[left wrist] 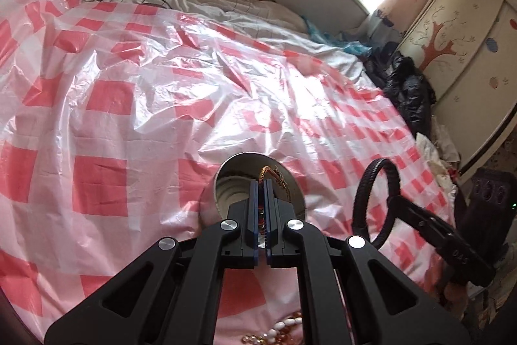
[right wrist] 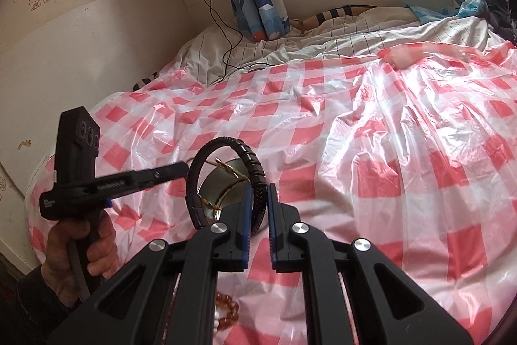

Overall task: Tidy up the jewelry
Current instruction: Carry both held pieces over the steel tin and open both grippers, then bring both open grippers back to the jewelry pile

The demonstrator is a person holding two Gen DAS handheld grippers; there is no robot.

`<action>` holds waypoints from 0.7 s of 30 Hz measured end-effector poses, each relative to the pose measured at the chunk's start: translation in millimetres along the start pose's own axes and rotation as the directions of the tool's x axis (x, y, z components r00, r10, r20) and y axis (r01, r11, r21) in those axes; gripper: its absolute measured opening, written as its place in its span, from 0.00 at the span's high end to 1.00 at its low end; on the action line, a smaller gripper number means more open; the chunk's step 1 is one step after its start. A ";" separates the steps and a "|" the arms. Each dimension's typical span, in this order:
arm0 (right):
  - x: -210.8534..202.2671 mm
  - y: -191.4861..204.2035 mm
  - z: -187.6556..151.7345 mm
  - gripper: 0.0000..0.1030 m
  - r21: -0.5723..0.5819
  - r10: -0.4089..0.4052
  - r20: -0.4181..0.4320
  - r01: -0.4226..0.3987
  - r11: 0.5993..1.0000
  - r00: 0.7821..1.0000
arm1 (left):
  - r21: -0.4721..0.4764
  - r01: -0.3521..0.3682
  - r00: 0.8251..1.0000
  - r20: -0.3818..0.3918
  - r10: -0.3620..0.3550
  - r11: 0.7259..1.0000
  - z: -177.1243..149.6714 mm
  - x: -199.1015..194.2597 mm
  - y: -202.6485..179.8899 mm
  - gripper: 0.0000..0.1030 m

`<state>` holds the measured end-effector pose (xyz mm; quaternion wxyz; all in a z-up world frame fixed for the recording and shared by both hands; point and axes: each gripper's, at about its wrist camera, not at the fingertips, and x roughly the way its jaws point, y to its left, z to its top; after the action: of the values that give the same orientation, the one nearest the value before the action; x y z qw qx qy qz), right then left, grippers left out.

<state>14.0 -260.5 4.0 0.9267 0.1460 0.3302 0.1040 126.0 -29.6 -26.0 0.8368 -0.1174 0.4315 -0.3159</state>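
Pink-and-white checked plastic, noting first: sheet (left wrist: 129,86) spreading crumpled and glossy across nearly the whole bed, with pale striped bedding (right wrist: 323,44) showing beyond its far edge toward the window wall. Recording next the left gripper (left wrist: 261,186), being carried in a person's hand (right wrist: 80,248) at the left of the right wrist view; finding its blue-edged pads pressing together on the near rim of a metal bowl (left wrist: 245,155) and holding that bowl clear above the sheet, mouth tilting toward the camera. Recording the right gripper (right wrist: 261,188) just beside it, clamping narrowly on a black braided bracelet (right wrist: 248,154), with the loop standing upright in front of the pads and partly overlapping the bowl in that view. Observing inside the bowl a gold-and-red braided cord bracelet (left wrist: 274,173), lying against the far wall. Noting something reddish showing in the slit between the left pads, too small to identify. Logging last a loose cluster of white and amber beads (left wrist: 284,328) lying on the sheet beneath both grippers, partly hiding behind the gripper frames.
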 end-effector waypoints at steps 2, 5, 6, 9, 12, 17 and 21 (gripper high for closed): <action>9.9 3.1 3.5 0.90 -0.014 -0.001 -0.015 0.001 1.000 1.000 | -0.002 -0.031 0.999 -0.044 0.031 1.000 -0.8 9.6 2.6 0.94; 28.2 10.1 7.4 0.90 -0.046 -0.008 -0.042 0.006 0.999 0.999 | -0.013 -0.054 0.996 -0.065 0.053 0.998 -1.1 7.4 3.1 0.62; 33.9 12.9 8.3 0.90 -0.056 -0.011 -0.050 0.008 0.998 0.999 | -0.027 -0.058 0.997 -0.044 0.056 0.998 0.3 0.2 3.9 0.53; 49.2 19.2 8.9 0.90 -0.082 -0.024 -0.075 0.017 0.997 0.997 | -0.039 -0.074 0.997 0.017 0.074 0.997 4.6 -20.7 5.4 0.45; 63.3 25.3 8.1 0.90 -0.101 -0.028 -0.098 0.018 0.995 0.995 | -0.041 -0.087 0.995 0.047 0.089 0.995 5.2 -37.5 9.2 0.44; 80.8 35.4 1.3 0.79 -0.148 -0.070 -0.134 0.050 0.988 0.989 | -0.016 -0.108 0.994 0.035 0.108 0.994 -3.8 -49.5 7.8 0.42; 40.2 30.1 0.6 0.65 -0.114 -0.076 -0.059 0.069 0.991 0.995 | 0.007 -0.067 0.998 -0.011 0.067 0.998 -21.9 -56.6 2.3 0.42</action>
<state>42.0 -220.8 -8.8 0.9257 0.0782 0.3581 0.0932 85.3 9.5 -3.6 0.8448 -0.0985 0.4389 -0.2899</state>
